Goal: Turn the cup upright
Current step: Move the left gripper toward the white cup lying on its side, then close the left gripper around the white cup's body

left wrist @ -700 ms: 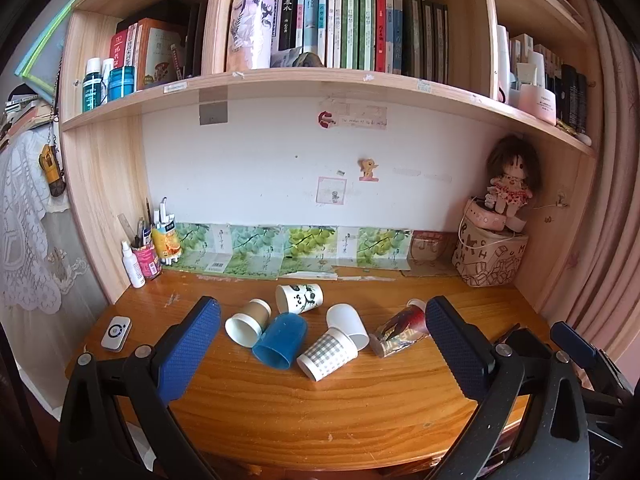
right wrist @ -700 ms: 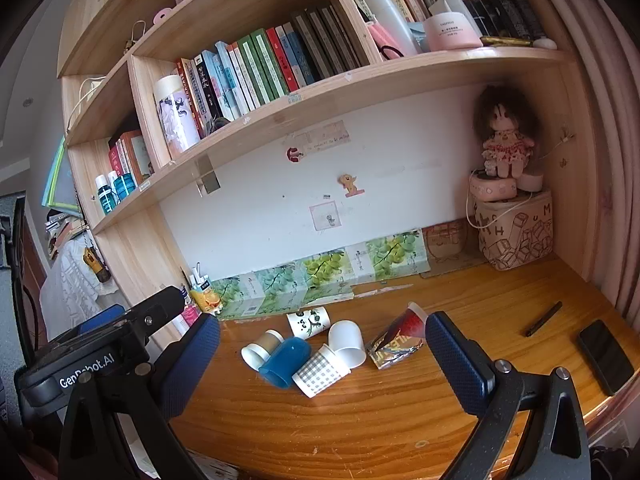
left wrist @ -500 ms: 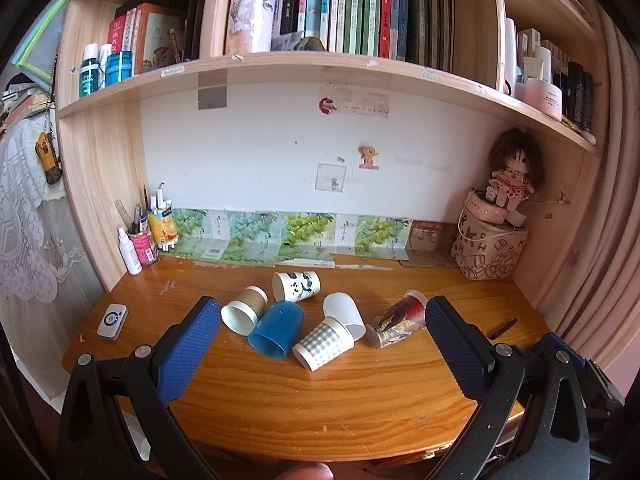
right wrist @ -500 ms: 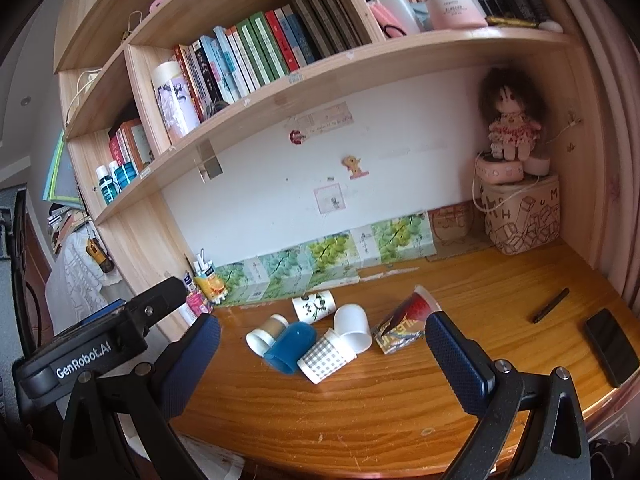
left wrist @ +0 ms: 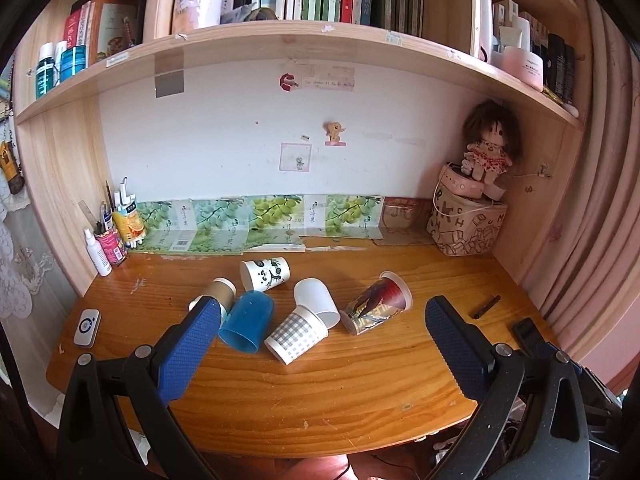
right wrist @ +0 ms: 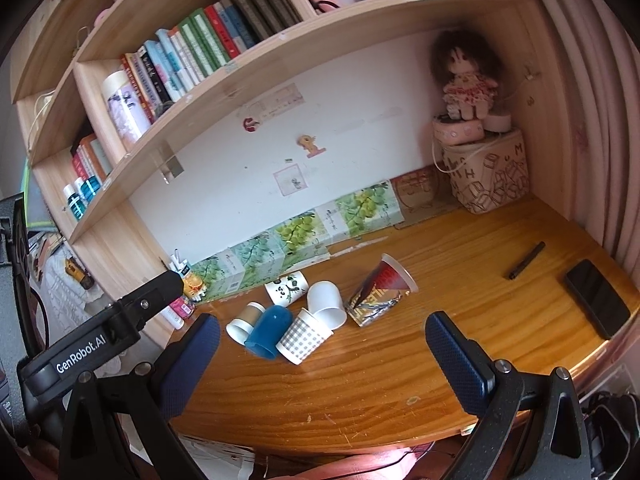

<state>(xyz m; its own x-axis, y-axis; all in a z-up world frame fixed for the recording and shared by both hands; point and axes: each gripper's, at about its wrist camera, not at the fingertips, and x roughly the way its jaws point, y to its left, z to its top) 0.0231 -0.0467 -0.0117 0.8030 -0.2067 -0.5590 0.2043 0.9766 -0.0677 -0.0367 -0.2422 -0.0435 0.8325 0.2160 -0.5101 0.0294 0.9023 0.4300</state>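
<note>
Several cups lie on their sides on the wooden desk [left wrist: 320,392]: a blue cup [left wrist: 248,320], a checked cup [left wrist: 298,334], a plain white cup [left wrist: 316,302], a panda cup [left wrist: 266,274], a brown cup [left wrist: 218,292] and a red patterned cup [left wrist: 378,304]. My left gripper [left wrist: 320,340] is open and empty, in front of the cluster. My right gripper [right wrist: 320,356] is open and empty, also short of the cups; there I see the blue cup [right wrist: 268,330], checked cup [right wrist: 306,340] and red cup [right wrist: 380,290].
A phone [right wrist: 598,298] and a black pen [right wrist: 528,260] lie at the desk's right. A white remote [left wrist: 87,327] lies at the left. Pen holder and bottles [left wrist: 110,236] stand back left, a patterned bag with a doll [left wrist: 466,220] back right. Shelves hang above.
Both grippers have moved a little back and up, so more of the desk front shows. The cups have not moved. Both stay open.
</note>
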